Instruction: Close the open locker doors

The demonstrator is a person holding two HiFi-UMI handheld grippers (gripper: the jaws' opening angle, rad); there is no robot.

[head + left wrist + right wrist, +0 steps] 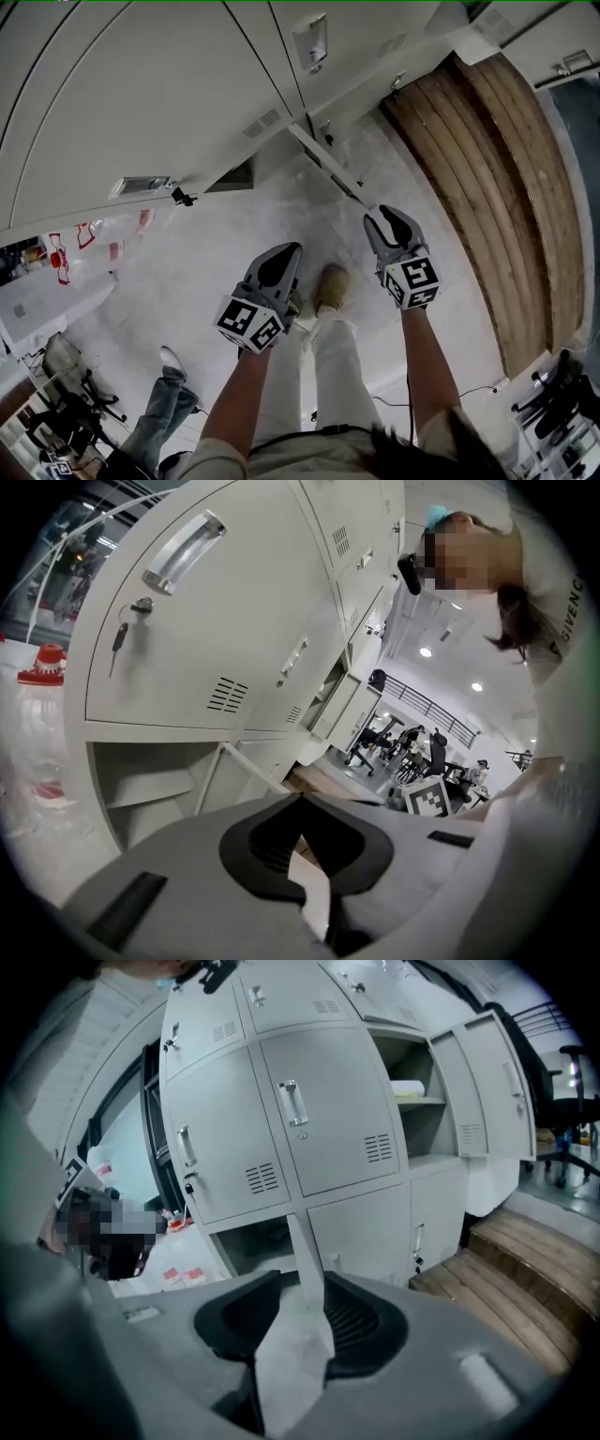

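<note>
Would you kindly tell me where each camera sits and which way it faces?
Head view: on the person's head, facing steeply down at pale grey metal lockers; forearms, legs, left claw, right claw show.
Left gripper view: on the left claw, facing up the lockers; closed tips, torso show.
Right gripper view: on the right claw, facing the lockers; parted tips show.
Shared: head and right gripper views show the brown wooden step.

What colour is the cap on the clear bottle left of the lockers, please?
Red. The cap shows best in the left gripper view.
</note>
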